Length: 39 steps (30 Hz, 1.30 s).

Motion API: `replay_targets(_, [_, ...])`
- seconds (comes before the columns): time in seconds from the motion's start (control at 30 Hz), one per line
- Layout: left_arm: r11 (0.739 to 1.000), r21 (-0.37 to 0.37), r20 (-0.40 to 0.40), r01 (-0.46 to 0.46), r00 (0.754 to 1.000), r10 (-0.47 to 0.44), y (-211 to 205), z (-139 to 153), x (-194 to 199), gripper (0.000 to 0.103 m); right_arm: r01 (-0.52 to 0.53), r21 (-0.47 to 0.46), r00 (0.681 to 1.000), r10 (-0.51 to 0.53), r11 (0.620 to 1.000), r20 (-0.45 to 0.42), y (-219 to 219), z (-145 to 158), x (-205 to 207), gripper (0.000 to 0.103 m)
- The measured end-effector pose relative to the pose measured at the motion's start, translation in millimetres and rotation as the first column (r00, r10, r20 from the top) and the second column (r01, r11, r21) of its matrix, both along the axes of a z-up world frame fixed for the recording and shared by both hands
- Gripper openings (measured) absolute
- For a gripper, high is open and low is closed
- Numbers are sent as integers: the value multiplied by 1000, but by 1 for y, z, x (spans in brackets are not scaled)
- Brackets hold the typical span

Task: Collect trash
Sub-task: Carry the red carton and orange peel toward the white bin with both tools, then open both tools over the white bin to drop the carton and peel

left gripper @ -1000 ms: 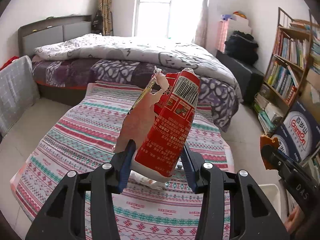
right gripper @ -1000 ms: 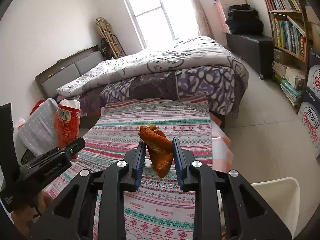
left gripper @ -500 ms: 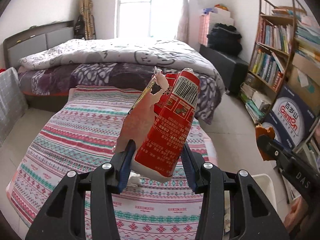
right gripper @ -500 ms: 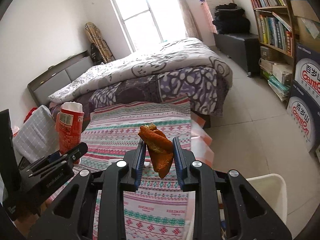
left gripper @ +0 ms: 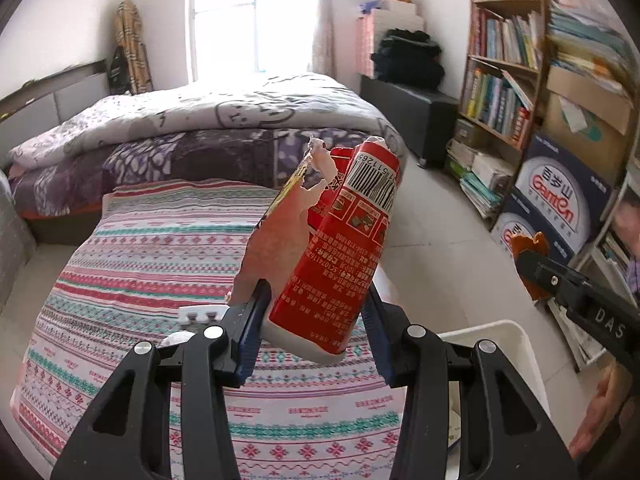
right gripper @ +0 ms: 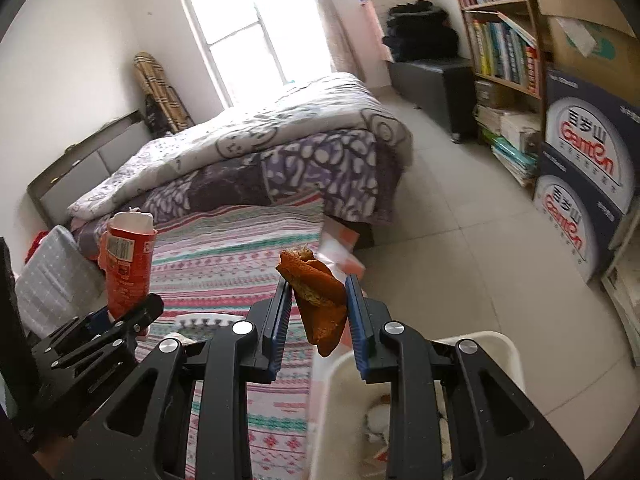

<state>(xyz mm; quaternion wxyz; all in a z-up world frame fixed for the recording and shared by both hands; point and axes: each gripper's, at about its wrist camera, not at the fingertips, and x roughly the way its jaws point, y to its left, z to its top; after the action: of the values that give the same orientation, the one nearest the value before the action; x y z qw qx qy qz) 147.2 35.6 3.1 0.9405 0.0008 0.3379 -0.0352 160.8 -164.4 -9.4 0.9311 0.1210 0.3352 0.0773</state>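
Observation:
My left gripper (left gripper: 316,300) is shut on a torn red snack packet (left gripper: 340,248) with a barcode near its top, held upright above the patterned bedspread (left gripper: 152,248). The same red snack packet (right gripper: 124,264) shows at the left of the right wrist view, in the left gripper (right gripper: 120,320). My right gripper (right gripper: 318,308) is shut on a crumpled orange peel (right gripper: 320,300). A white bin (right gripper: 496,344) sits just below it, with scraps of trash inside. In the left wrist view the white bin (left gripper: 504,332) lies at the lower right, and the right gripper (left gripper: 536,264) with the orange peel (left gripper: 524,240) hangs above it.
A low bed with the striped bedspread fills the left. Behind it stands a bigger bed with a grey quilt (left gripper: 224,108). Bookshelves (left gripper: 504,76) and blue cartons (left gripper: 560,204) line the right wall. Tiled floor (right gripper: 460,248) runs between the beds and the shelves. A small white object (left gripper: 200,314) lies on the bedspread.
Both grippers have swung to the right with their loads still held. The white bin has come further into both views and now sits under the right gripper.

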Motion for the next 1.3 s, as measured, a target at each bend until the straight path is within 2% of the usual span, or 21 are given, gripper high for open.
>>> replay_targets(0.23, [997,26,-8,75,997,-75,-32,-8,-4,46,87,9,995,-86,996,-54,-33,-9,-5,29])
replay_targets(0.3, [995,30,-9,100,995,-100,-41,-10,-6,46,123,22,991,-122,992,-59,-43,-10,-7,47])
replay_targets(0.67, [977,38,-46,211,977,-209,-82,-23,-15,46,327,73,945,-323,942,-55,-99,-10,-22,83])
replay_targets(0.8, [965,29,-67,260,964,-258,-96,-28,-20,46,381,79,924,-378,921,-56,-113,-10,-27,90])
replay_targets(0.97, [944,5,-92,331,940,-330,-116,-33,-28,46,433,84,901,-430,897,-58,-127,-9,-32,93])
replay_targets(1.1, [921,-50,-118,386,913,-389,-128,-37,-33,46,465,95,885,-461,880,-62,-136,-9,-35,93])
replay_targets(1.17, [906,-91,-136,414,896,-423,-132,-39,-33,51,470,100,882,-466,877,-68,-138,-10,-36,94])
replay_targets(1.2, [901,-107,-145,421,890,-433,-133,-39,-34,62,471,101,882,-466,877,-71,-138,-10,-35,94])
replay_targets(1.23, [899,-114,-145,423,888,-436,-134,-39,-35,66,470,105,882,-464,876,-76,-138,-11,-35,95])
replay_targets(1.3, [899,-110,-144,424,888,-436,-133,-39,-35,66,470,110,883,-463,876,-81,-137,-12,-34,95])
